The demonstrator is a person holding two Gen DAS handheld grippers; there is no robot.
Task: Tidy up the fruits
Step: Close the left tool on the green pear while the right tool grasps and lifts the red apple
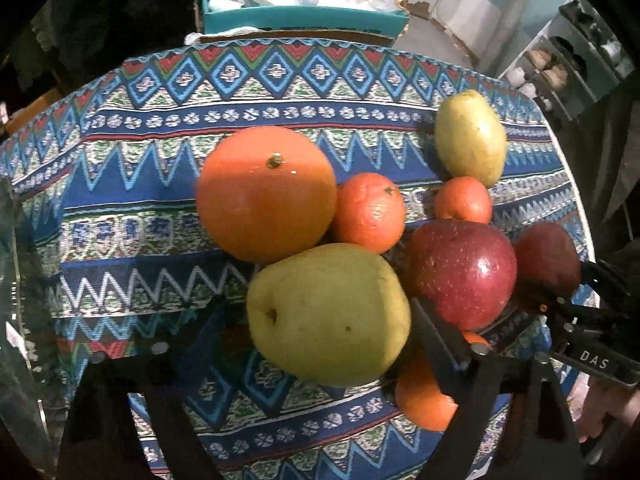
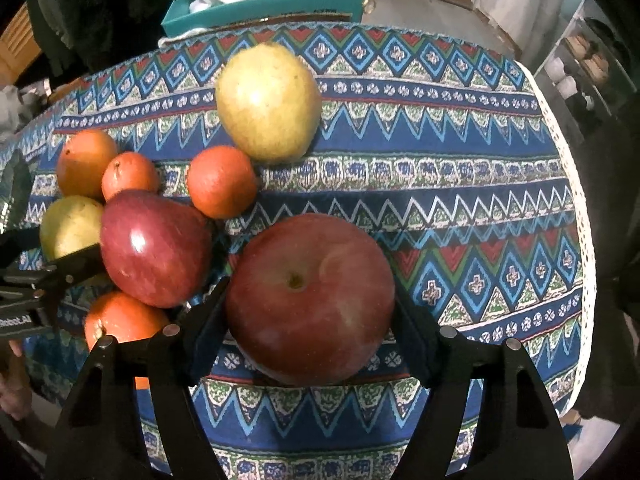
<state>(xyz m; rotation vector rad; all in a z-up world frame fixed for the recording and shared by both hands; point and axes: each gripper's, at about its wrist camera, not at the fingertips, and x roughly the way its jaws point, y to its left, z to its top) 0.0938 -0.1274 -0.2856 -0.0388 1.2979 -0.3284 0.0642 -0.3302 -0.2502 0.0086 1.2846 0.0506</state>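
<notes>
In the right wrist view my right gripper point(image 2: 310, 304) is shut on a big red apple point(image 2: 310, 300), a finger on each side, low over the patterned tablecloth point(image 2: 440, 184). A second red apple point(image 2: 154, 246), a yellow pear point(image 2: 268, 100), several oranges point(image 2: 220, 182) and another pear point(image 2: 70, 224) lie to the left. In the left wrist view my left gripper point(image 1: 320, 332) has its fingers spread around a yellow pear point(image 1: 328, 312), the right finger point(image 1: 440, 344) beside it; the left side shows a gap. A large orange point(image 1: 266, 192), a mandarin point(image 1: 368, 212) and a red apple point(image 1: 464, 272) crowd around it.
A teal box point(image 1: 304, 20) of plastic bags stands beyond the table's far edge. White shelves point(image 2: 580, 64) stand at the right. The right half of the cloth point(image 2: 500, 240) has a lace rim. A glass object point(image 1: 16, 280) sits at the left edge.
</notes>
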